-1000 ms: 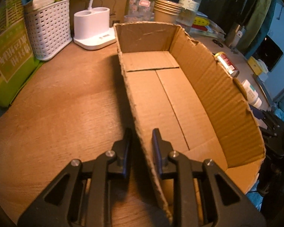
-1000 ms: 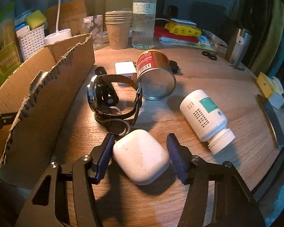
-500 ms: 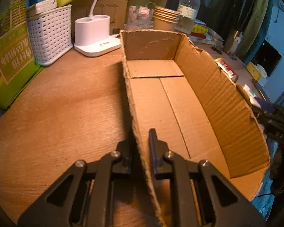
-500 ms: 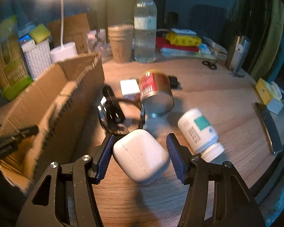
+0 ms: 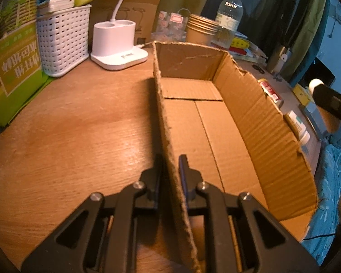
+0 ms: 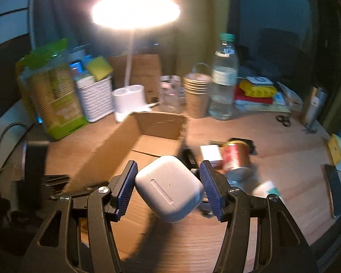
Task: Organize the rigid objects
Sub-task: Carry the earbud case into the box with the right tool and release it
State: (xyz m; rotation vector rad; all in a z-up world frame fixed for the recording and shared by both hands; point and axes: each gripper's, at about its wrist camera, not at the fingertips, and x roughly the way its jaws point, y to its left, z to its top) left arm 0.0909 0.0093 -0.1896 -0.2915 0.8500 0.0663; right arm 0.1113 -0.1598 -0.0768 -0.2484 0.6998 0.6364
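The right gripper jaws clamp a tilted white earbud case; the left gripper jaws pinch the cardboard box wall.

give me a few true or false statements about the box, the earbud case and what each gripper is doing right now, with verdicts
1. The left gripper is clamped on a side wall of the cardboard box. True.
2. The right gripper holds a white earbud case between its jaws. True.
3. The earbud case lies on the box floor. False: it is in the jaws, off the table, by the box's near end.
4. The box already holds the red can. False: the box is empty and the can lies on the table to its right.
5. The water bottle lies on its side. False: it stands upright.
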